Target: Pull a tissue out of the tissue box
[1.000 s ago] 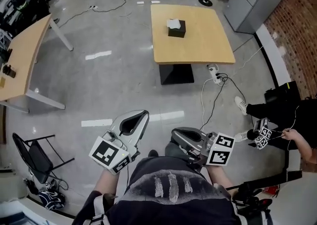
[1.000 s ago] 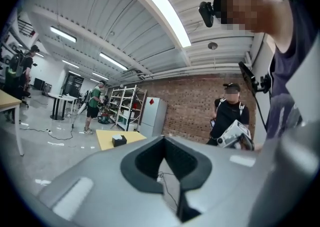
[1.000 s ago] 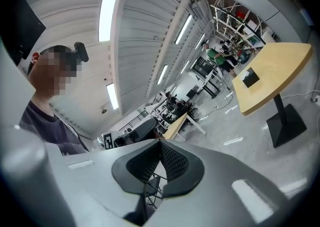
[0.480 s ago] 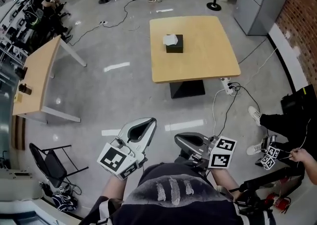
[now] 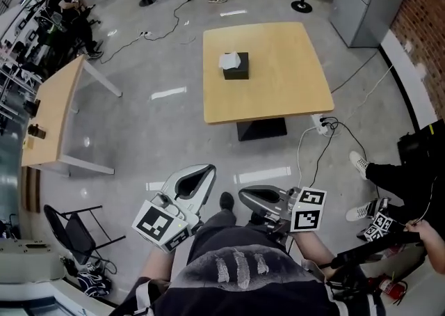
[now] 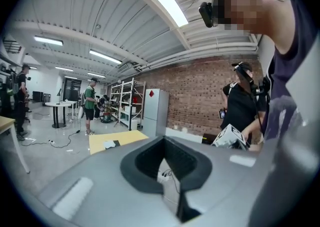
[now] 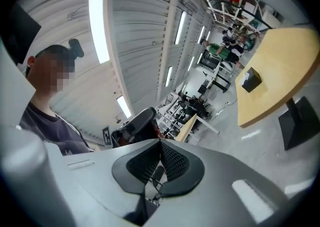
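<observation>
Black tissue box (image 5: 236,66), white tissue (image 5: 229,59) poking up, seemingly crumpled

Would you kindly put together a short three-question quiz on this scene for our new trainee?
1. True or false: the tissue box stands on the floor beside the table.
2. Fill in: a white tissue sticks out of the box's ____.
3. The left gripper and right gripper are: A) both open; B) both shut and empty; C) each shut on a tissue.
Key: 1 false, it stands on the table; 2 top; 3 B.
</observation>
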Demonstrator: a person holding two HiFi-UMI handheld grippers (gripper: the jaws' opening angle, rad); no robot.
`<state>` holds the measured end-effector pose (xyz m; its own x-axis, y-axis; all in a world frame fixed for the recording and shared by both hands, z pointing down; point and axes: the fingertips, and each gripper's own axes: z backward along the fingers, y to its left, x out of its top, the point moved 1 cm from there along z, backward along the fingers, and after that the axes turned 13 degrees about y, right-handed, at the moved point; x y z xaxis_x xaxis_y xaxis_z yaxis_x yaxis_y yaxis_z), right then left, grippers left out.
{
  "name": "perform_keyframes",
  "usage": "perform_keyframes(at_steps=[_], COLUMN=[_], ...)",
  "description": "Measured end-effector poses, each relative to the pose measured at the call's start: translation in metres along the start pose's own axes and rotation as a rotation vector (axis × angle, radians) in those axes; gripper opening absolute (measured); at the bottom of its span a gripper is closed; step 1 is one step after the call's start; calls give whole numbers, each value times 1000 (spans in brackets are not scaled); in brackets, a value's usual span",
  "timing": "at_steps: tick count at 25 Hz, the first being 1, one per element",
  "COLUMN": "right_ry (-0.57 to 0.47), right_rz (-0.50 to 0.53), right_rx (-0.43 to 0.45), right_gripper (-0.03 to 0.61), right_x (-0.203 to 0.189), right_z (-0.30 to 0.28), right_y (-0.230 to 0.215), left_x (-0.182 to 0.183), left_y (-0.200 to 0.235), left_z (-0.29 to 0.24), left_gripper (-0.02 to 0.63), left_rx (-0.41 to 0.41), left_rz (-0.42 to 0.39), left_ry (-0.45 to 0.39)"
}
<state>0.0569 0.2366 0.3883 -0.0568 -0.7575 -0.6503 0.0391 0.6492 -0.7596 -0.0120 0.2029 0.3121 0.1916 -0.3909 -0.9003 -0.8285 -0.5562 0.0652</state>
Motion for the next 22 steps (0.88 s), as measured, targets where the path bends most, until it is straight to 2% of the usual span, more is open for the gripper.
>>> perform_keyframes(at_steps=[3,11,17,22], right_ry=[-5,-71,14,87], right_rz=[-33,-27,11,13], right_rx=[-6,-126,-192,-223], right_gripper=[-8,-8,-7,-8], right_x=[-2,33,54,61], right_z=[1,4,-35,-73], right_y=[-7,-33,-45,-55], left_x=[5,14,19,21], left_y=[7,40,95,127], left_z=[-8,-32,-29,-23], left_gripper=[0,0,0,0], left_rx=[-15,-99,-102,-131], left_rz=[-6,-2,58,60], left_ry=[-16,-68,-108,-146])
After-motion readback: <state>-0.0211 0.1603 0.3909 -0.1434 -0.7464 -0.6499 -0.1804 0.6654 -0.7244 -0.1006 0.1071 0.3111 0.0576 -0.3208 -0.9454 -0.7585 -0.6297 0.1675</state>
